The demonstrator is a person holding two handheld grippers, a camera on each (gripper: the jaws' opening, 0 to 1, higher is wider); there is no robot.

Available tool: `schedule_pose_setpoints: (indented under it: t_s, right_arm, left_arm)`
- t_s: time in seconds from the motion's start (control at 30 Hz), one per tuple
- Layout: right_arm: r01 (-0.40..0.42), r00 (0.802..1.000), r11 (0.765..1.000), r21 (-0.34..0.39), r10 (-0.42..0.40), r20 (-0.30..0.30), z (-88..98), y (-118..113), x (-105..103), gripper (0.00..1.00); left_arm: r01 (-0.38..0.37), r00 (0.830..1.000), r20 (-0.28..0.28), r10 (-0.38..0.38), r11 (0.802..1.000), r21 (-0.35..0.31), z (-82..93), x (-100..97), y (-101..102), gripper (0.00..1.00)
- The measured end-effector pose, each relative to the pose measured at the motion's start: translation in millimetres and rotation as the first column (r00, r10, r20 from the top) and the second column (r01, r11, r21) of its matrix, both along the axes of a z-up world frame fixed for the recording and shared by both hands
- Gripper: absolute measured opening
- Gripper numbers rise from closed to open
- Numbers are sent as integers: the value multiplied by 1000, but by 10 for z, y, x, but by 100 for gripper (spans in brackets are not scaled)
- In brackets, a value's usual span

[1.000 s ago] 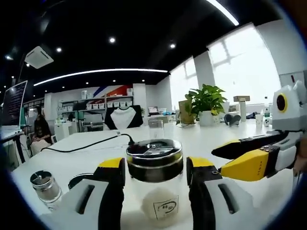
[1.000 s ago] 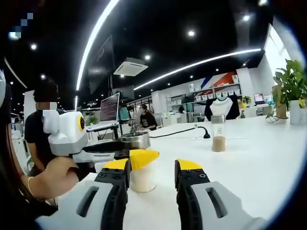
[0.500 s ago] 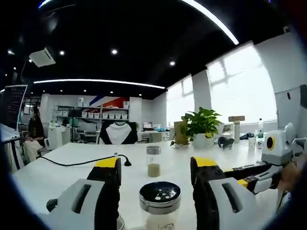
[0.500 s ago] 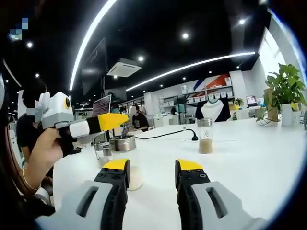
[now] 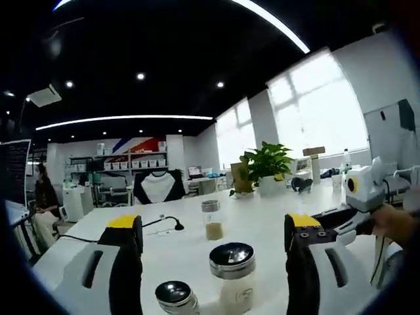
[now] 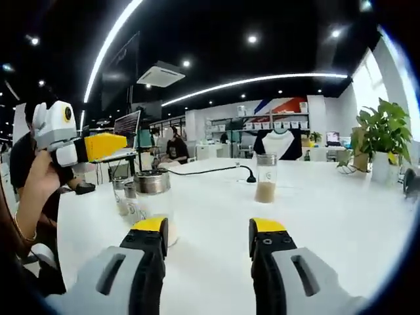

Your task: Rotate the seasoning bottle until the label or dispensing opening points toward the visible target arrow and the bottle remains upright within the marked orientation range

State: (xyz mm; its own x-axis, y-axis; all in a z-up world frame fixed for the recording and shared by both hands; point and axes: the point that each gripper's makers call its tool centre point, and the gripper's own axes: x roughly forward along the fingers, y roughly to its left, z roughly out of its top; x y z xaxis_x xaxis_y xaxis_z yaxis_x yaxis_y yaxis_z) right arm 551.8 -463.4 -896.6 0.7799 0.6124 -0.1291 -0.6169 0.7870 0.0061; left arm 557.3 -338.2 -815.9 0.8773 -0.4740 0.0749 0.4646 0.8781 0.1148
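Open-plan office, long white table [image 5: 262, 230]: the left gripper [image 5: 213, 230] hangs above it with jaws spread wide and nothing between them, the seasoning bottle [image 5: 235, 275] standing upright below, apart from both jaws. Beside it sits a smaller shaker [image 5: 174, 296]; farther off, a jar of brown powder [image 5: 211, 221]. The right gripper [image 6: 207, 230], also open and empty, faces the same bottle [image 6: 154, 203] at its left jaw. Clear-walled and metal-capped, the bottle looks rigid, light and smooth; a grip across its body seems safest
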Motion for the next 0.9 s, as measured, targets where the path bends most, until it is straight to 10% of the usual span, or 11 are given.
schedule_pose_setpoints:
  t_s: [0.17,0.9]
  right_arm:
    - [46,997,999,9,-46,54,125,-71,79,78]
    - [6,999,1000,-23,-5,48,410,-106,566,71]
  left_arm:
    - [0,1000,-29,1,1000,22,-87,-29,34,100]
    - [-38,997,-66,35,998,-46,-119,-88,319,95]
